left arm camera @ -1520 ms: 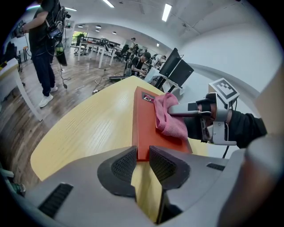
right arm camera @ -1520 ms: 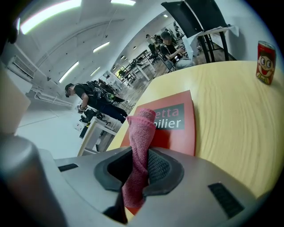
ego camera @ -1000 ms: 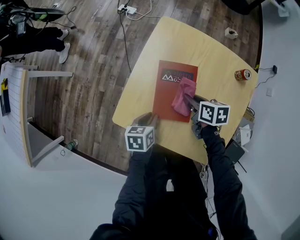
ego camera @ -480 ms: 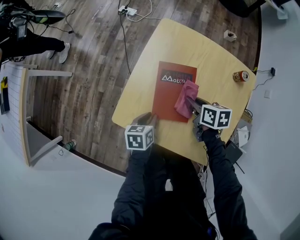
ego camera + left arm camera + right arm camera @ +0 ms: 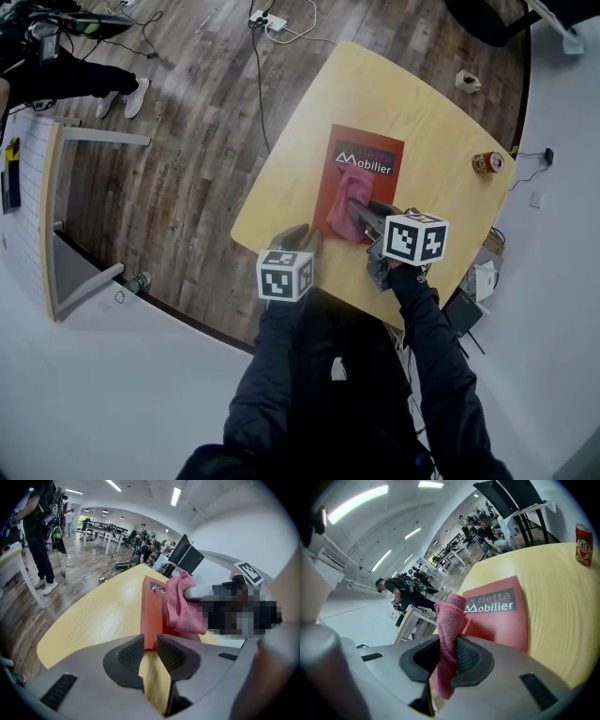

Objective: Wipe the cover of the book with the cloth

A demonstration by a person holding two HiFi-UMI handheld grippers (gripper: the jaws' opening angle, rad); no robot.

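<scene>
A red book (image 5: 375, 187) with white lettering lies flat on the round-cornered wooden table (image 5: 394, 98). My right gripper (image 5: 362, 217) is shut on a pink cloth (image 5: 343, 200), which rests on the left and middle of the cover below the title. In the right gripper view the cloth (image 5: 449, 630) hangs pinched between the jaws, with the book (image 5: 499, 616) just beyond. My left gripper (image 5: 305, 236) sits at the book's near left corner. Its jaws (image 5: 150, 649) are closing, a narrow gap still between them, and the book's corner (image 5: 151, 620) shows through that gap.
A red drink can (image 5: 487, 163) stands near the table's right edge, also the can (image 5: 583, 538) at far right. A small white object (image 5: 466, 81) sits at the far corner. A power strip with cables (image 5: 263, 18) lies on the wooden floor. People stand far left.
The right gripper has dragged the cloth from the right side of the cover toward the left, uncovering the whole title. The left gripper has stayed at the book's near corner.
</scene>
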